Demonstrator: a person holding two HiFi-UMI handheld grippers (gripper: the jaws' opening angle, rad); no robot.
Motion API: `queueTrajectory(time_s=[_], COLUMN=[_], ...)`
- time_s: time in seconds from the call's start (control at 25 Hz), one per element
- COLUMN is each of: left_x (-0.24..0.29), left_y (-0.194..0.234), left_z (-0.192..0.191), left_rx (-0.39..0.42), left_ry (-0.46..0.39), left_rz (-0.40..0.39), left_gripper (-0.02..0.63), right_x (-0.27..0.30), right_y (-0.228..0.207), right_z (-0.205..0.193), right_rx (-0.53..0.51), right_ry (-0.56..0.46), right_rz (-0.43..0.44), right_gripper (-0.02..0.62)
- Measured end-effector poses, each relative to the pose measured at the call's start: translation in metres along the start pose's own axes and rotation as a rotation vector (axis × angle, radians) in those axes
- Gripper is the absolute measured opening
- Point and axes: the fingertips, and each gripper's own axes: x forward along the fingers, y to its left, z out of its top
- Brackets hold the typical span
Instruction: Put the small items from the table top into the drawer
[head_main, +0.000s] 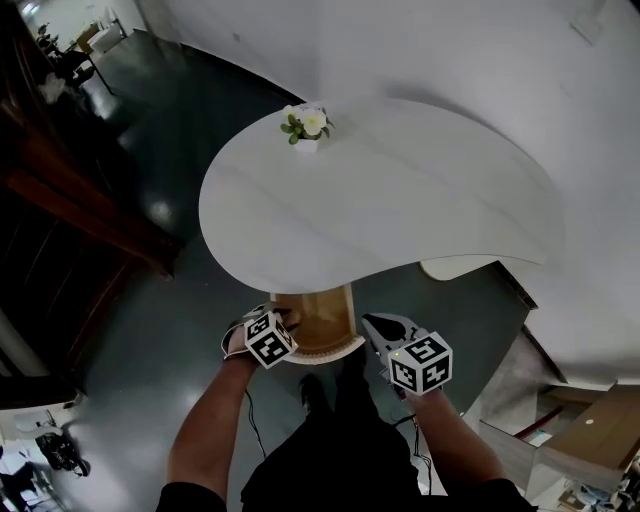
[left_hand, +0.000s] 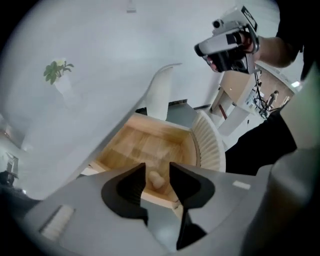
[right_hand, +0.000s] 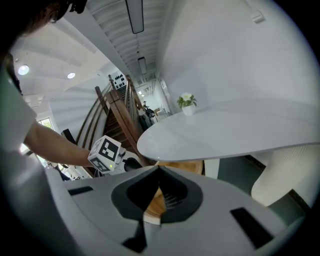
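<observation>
Head view gives me the whole layout. The white table (head_main: 420, 190) spreads ahead of both claws, and its near edge overhangs them. Under that edge the wooden drawer (head_main: 318, 318) stands pulled out. It lies between the two claws, with the left claw (left_hand: 157, 169) at its left rim and the right claw (right_hand: 159, 169) just off its right side.

The only thing I find on the top is a small potted plant (head_main: 306, 125), far ahead of the left claw at the far edge. I see no loose bits on the rest of the top. My reading is that the clearing is nearly or fully done. What may remain is shutting the drawer. I cannot say whether the plant counts as one of the items.

One small pale item (left_hand: 156, 179) lies on the drawer floor. In the left gripper view it sits straight ahead of the left claw, framed in the gap between the jaws but below and beyond the tips. The pads do not press on it, so I take it as lying loose in the drawer.

The left claw stands fairly wide and holds nothing. In the right gripper view the right claw's tips meet with nothing between them, and it points at the drawer's edge under the table.
</observation>
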Motion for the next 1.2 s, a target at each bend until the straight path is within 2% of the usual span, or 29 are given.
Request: queueTrajectory(time_s=[0.4, 0.64, 0.72, 0.8, 1.04, 1.2], left_x=[-0.081, -0.13, -0.144, -0.159, -0.194, -0.218], left_y=[0.002, -0.018, -0.02, -0.021, -0.031, -0.032], left_z=[0.019, 0.015, 0.013, 0.013, 0.031, 0.054], left_rx=[-0.171, -0.146, -0.175, -0.223, -0.279, -0.375], left_ry=[-0.25, -0.33, -0.365, -0.404, -0.489, -0.599], left_rz=[0.075, 0.077, 0.075, 0.077, 0.084, 0.106], left_gripper=[0.133, 0.084, 0.084, 0.045, 0.021, 0.014], right_x=[-0.009, -0.017, -0.016, -0.017, -0.02, -0.028], right_y=[0.047, 0.084, 0.092, 0.097, 0.104, 0.094], right_z=[0.02, 0.043, 0.05, 0.057, 0.074, 0.081], right_rx=[-0.052, -0.103, -0.112, -0.115, -0.135, -0.144], right_ry=[0.005, -0.011, -0.015, -0.024, -0.045, -0.065], right_rz=[-0.005, 0.016, 0.022, 0.031, 0.08, 0.119], right_gripper=[0.011, 0.011, 0.011, 0.011, 0.011, 0.011])
